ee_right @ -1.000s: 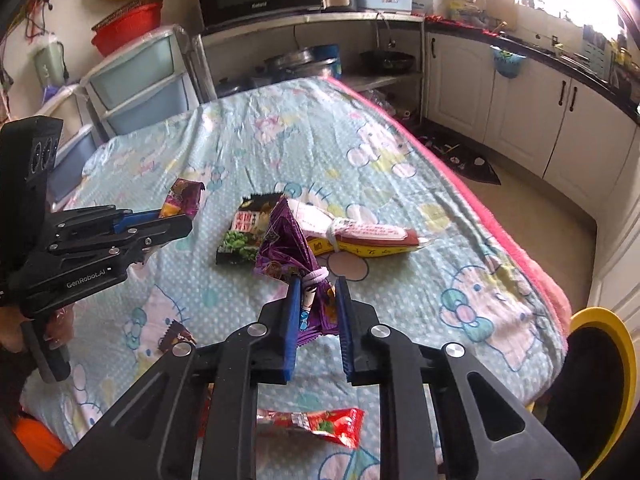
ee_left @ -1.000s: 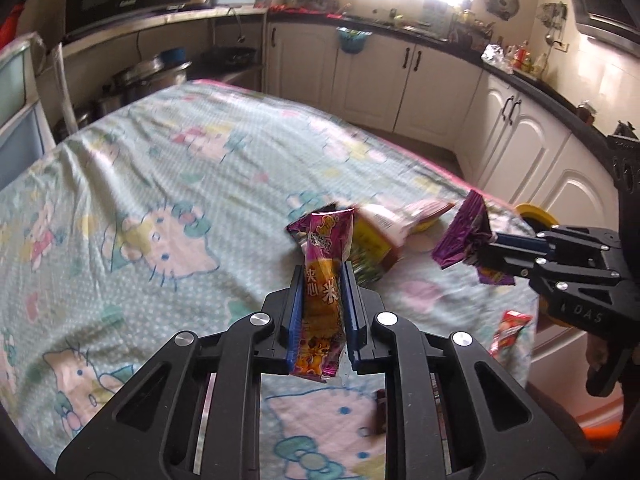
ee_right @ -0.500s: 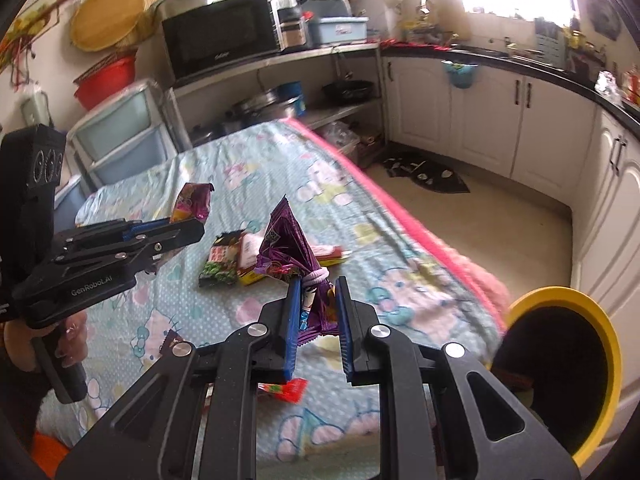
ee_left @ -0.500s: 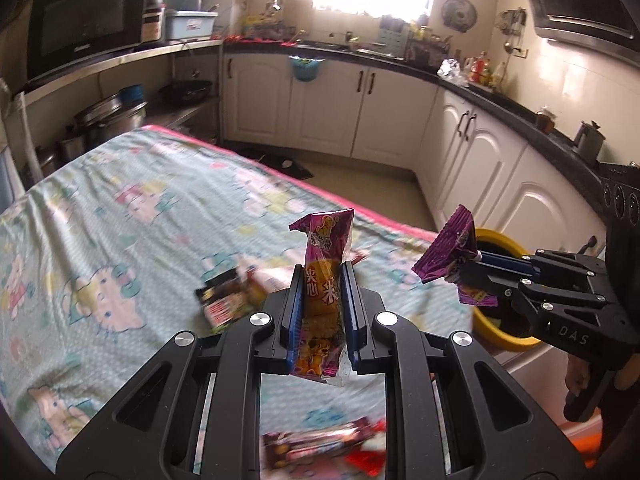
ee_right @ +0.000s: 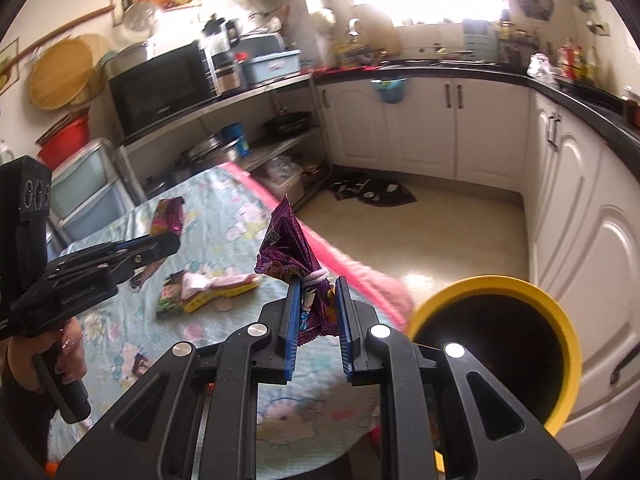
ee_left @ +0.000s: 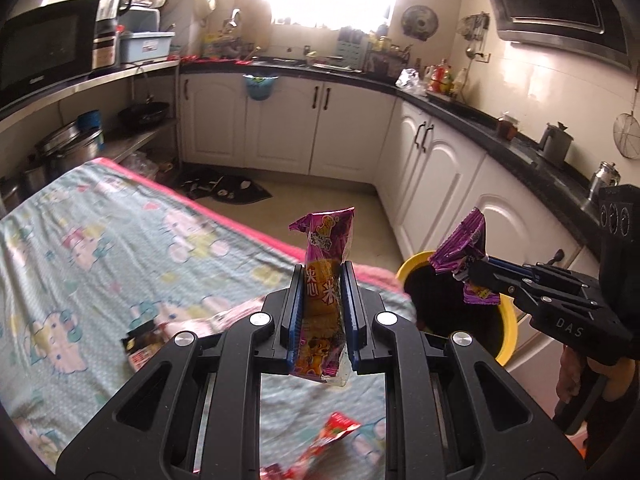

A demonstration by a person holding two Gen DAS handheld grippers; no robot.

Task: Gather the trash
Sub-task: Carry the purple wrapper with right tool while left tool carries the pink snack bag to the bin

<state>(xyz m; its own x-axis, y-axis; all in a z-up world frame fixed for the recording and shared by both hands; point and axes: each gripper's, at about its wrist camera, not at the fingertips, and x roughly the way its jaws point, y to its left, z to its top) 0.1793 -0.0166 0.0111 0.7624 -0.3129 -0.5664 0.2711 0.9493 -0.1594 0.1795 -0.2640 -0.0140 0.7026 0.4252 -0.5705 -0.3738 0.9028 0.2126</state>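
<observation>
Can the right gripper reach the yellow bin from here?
Probably yes. The right gripper, shut on a purple wrapper, is beside the yellow bin, whose open mouth faces it; nothing visible lies between.

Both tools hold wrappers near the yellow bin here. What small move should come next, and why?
Probably carry the right tool a little further over the bin and open it. Its purple wrapper is clamped and, in the left view, already hangs over the bin's rim, while the left tool with its pink wrapper is over the table, farther from the bin.
</observation>
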